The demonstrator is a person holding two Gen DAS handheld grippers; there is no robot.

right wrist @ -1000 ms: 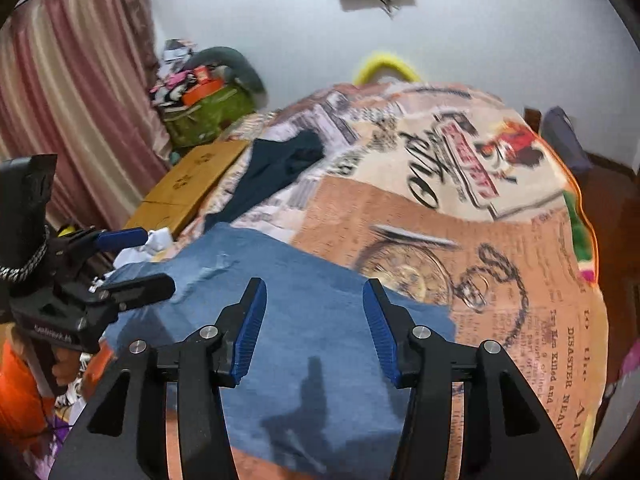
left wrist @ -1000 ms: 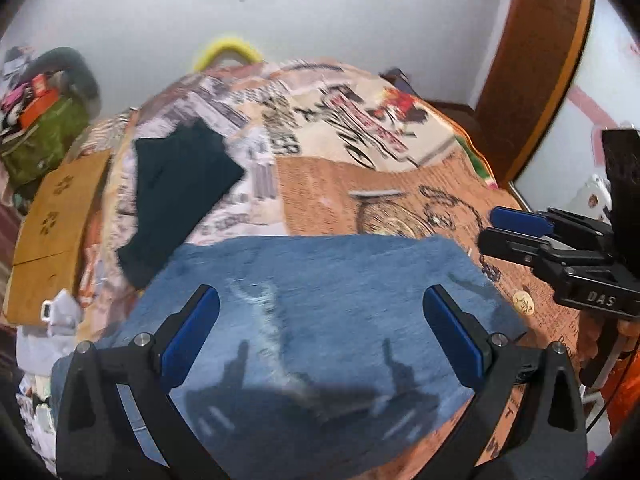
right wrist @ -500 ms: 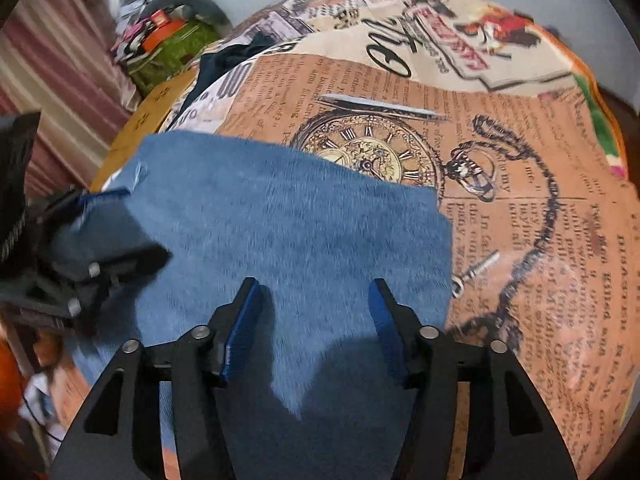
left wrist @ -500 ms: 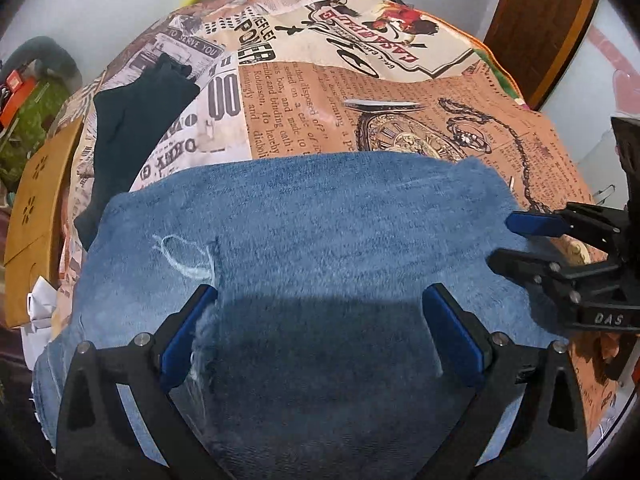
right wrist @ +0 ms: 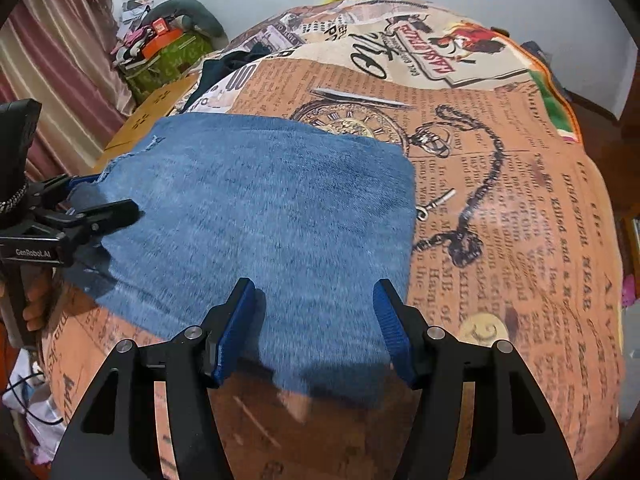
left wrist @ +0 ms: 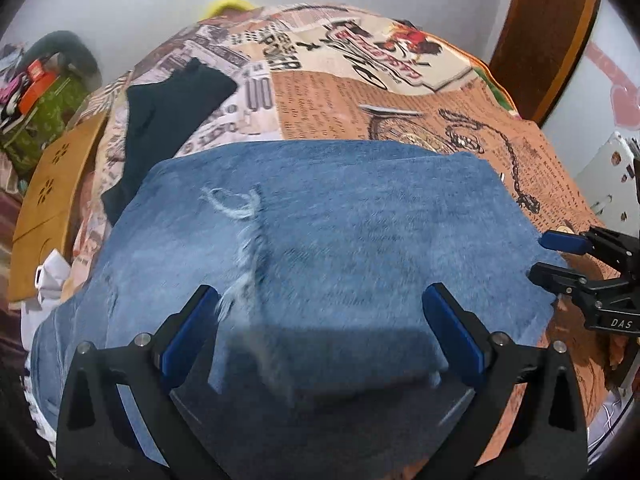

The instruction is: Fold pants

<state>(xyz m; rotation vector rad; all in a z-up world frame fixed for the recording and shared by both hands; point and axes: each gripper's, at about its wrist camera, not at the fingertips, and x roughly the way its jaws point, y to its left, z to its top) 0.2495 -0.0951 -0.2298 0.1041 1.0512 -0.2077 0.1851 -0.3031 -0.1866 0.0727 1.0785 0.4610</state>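
The blue denim pants (left wrist: 340, 240) lie flat on the newspaper-print bedspread (right wrist: 520, 208), already doubled into a broad rectangle, with a frayed rip (left wrist: 244, 220) showing pale threads near the left side. Denim of this kind is likely heavy and fairly stiff for cloth: it should hold a crease and slide little on the cover, but stacked layers make a thick bite. The near corners and near hem look like the best places to take hold, gathering all layers at once and keeping clear of the rip, whose loose threads could snag.

The left gripper (left wrist: 320, 332) tilts steeply down over the near part of the denim, jaws spread wide and nothing pinched between them. The right gripper (right wrist: 316, 320) leans down likewise over the near right corner; its jaws have just been opening and now stand apart above the cloth, gripping nothing. A dark garment (left wrist: 168, 116) lies farther back on the bedspread, apart from the fold.
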